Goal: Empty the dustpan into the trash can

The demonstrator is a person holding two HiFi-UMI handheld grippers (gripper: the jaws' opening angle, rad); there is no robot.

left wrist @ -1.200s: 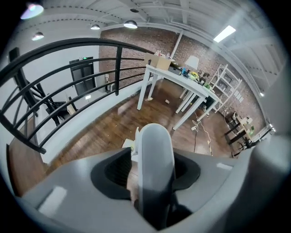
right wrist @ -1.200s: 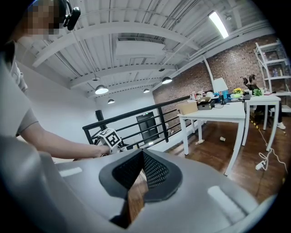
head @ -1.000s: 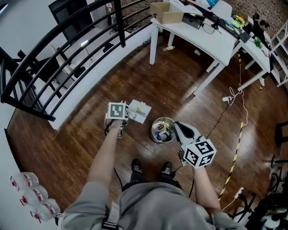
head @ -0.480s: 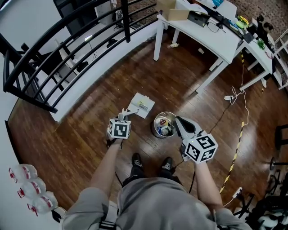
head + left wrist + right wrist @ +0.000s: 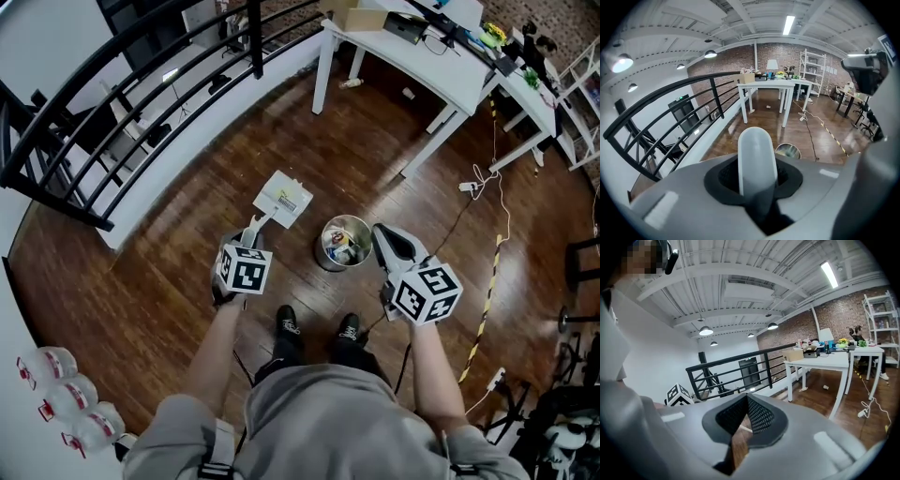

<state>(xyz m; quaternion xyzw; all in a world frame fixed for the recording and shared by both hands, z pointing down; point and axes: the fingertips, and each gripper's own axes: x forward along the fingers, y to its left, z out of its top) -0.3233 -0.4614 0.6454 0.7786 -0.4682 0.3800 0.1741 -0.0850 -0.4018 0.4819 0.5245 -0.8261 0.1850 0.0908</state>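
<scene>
Label (image 5: 292, 200) on dustpan (image 5: 277, 192), print illegible

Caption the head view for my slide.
Left gripper holds the dustpan by its handle, beside the metal trash can.

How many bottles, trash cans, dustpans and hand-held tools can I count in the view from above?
bottles: 3
trash can: 1
dustpan: 1
tools, the left tool and the right tool: 2
total: 7
</scene>
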